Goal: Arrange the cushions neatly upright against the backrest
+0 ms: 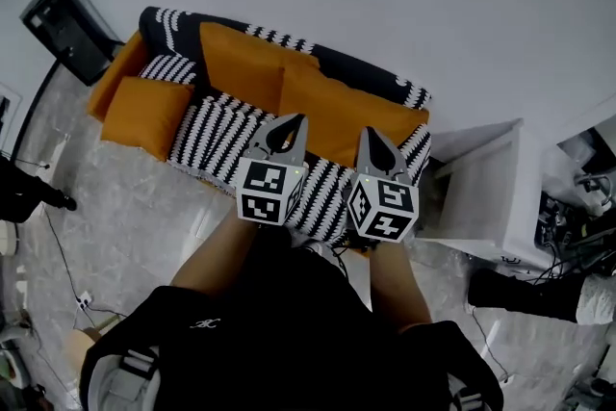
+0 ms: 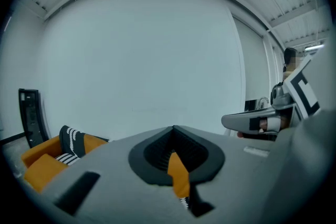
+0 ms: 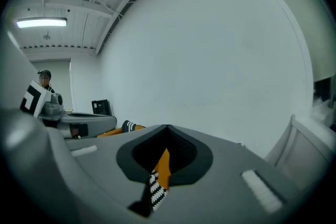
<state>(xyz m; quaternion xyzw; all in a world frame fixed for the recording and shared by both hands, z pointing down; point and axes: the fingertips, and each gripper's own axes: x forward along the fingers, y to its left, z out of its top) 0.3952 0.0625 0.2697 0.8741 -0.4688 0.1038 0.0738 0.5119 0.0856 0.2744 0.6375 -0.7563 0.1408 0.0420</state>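
Note:
A sofa with a black-and-white striped cover stands against the white wall. Two orange cushions lean upright on its backrest. A third orange cushion lies at the sofa's left end, beside a small striped cushion. My left gripper and right gripper hover side by side over the front of the seat, both shut with nothing in them. In the left gripper view the shut jaws leave a slit that shows orange fabric. The right gripper's shut jaws show orange and striped fabric.
A white side cabinet stands right of the sofa. A black device stands on the floor at the back left. Cables run along the marbled floor on the left. Dark boots and clutter lie at the right edge.

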